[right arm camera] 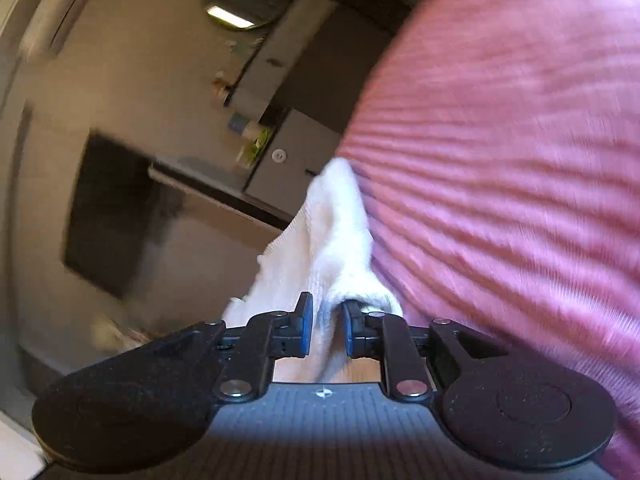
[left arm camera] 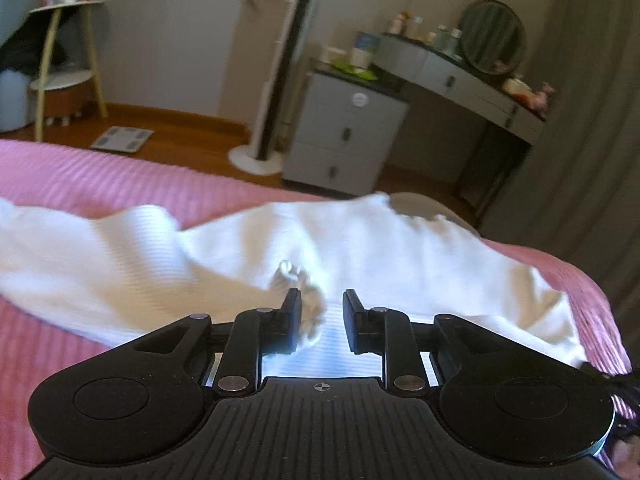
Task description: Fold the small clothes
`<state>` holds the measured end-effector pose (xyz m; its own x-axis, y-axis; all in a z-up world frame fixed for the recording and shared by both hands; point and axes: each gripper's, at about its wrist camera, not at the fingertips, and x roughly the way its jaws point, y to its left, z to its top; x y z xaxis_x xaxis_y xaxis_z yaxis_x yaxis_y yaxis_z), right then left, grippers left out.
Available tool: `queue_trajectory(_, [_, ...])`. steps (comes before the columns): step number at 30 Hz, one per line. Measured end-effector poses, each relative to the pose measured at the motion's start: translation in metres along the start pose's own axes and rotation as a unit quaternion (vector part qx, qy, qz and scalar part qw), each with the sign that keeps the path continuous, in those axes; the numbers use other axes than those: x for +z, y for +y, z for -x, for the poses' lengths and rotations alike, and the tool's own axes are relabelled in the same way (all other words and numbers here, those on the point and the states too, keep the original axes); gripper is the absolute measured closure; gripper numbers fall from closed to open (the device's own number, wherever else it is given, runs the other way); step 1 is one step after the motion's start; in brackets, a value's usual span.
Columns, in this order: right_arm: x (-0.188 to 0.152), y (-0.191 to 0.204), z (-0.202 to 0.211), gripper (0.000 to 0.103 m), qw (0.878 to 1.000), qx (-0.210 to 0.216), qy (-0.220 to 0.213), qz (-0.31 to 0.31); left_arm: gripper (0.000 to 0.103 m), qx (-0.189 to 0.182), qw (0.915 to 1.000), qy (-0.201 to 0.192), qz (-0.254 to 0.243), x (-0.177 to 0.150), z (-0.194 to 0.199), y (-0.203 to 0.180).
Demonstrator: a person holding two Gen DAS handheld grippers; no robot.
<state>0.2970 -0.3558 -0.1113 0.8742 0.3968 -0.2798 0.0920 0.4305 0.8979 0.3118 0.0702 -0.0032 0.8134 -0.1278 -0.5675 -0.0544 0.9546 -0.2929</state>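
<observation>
White top (left arm camera: 280, 248) on pink bed (left arm camera: 100, 184); left gripper (left arm camera: 322, 316) apart, empty; right gripper (right arm camera: 325, 326) pinching top's edge

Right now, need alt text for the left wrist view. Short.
A white ribbed garment lies spread across a pink striped bedspread, with the left gripper just above it, fingers apart and holding nothing. A small decoration sits on the cloth by the left finger; behind the bed are a wood floor, grey drawers and a dressing table with a round mirror.
</observation>
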Motion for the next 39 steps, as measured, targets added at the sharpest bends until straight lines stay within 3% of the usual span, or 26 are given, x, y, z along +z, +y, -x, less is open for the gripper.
queue_trajectory(3, [-0.003,-0.004,0.001,0.089,1.0,0.002,-0.03,-0.001,0.078,-0.032,0.9994,0.001,-0.017,-0.002,-0.004,-0.027])
queue_trajectory(5, [-0.008,0.004,0.0,0.097,0.998,-0.033,-0.045,0.038,0.078,-0.055,0.9981,0.009,-0.024,-0.002,-0.011,-0.046])
queue_trajectory(7, [-0.012,0.012,0.002,0.098,0.993,-0.059,-0.063,0.074,0.076,-0.07,0.9967,0.015,-0.037,-0.002,-0.02,-0.066])
queue_trajectory(10, [-0.016,0.018,-0.001,0.1,0.988,-0.094,-0.065,0.108,0.066,-0.097,0.9932,0.03,-0.057,-0.001,-0.035,-0.093])
queue_trajectory(13, [-0.011,0.019,-0.004,0.1,0.988,-0.097,-0.048,0.109,0.052,-0.123,0.988,0.048,-0.08,-0.005,-0.049,-0.116])
queue_trajectory(19, [-0.004,0.012,0.01,0.096,0.995,-0.057,-0.034,0.073,0.055,-0.13,0.9759,0.132,-0.116,-0.019,-0.087,-0.14])
queue_trajectory(22, [0.007,0.003,0.01,0.091,0.999,-0.005,0.01,0.037,0.059,-0.141,0.9665,0.175,-0.123,-0.028,-0.102,-0.143])
queue_trajectory(24, [0.016,-0.006,0.015,0.091,0.999,0.036,0.024,-0.005,0.067,-0.14,0.9651,0.177,-0.132,-0.029,-0.105,-0.144])
queue_trajectory(27, [0.022,-0.002,0.025,0.091,0.996,0.086,0.01,0.003,0.094,-0.139,0.9695,0.175,-0.099,-0.023,-0.11,-0.138])
queue_trajectory(30, [0.019,0.005,0.028,0.091,0.989,0.15,0.001,0.015,0.098,-0.148,0.9723,0.142,-0.112,-0.022,-0.099,-0.141])
queue_trajectory(31, [0.016,0.007,0.025,0.091,0.988,0.151,-0.003,0.019,0.098,-0.151,0.9719,0.131,-0.125,-0.024,-0.094,-0.143])
queue_trajectory(34, [0.003,0.013,0.009,0.09,0.994,0.086,0.006,0.064,0.098,-0.148,0.9706,0.106,-0.157,-0.024,-0.084,-0.152])
queue_trajectory(36, [-0.006,0.014,-0.012,0.091,0.995,-0.004,0.038,0.092,0.098,-0.146,0.9704,0.096,-0.167,-0.022,-0.08,-0.154])
queue_trajectory(37, [-0.01,0.013,-0.02,0.103,0.992,-0.052,0.046,0.102,0.098,-0.146,0.9709,0.091,-0.167,-0.02,-0.079,-0.153])
queue_trajectory(39, [-0.012,0.012,-0.021,0.103,0.992,-0.058,0.037,0.104,0.098,-0.143,0.973,0.089,-0.158,-0.014,-0.081,-0.152])
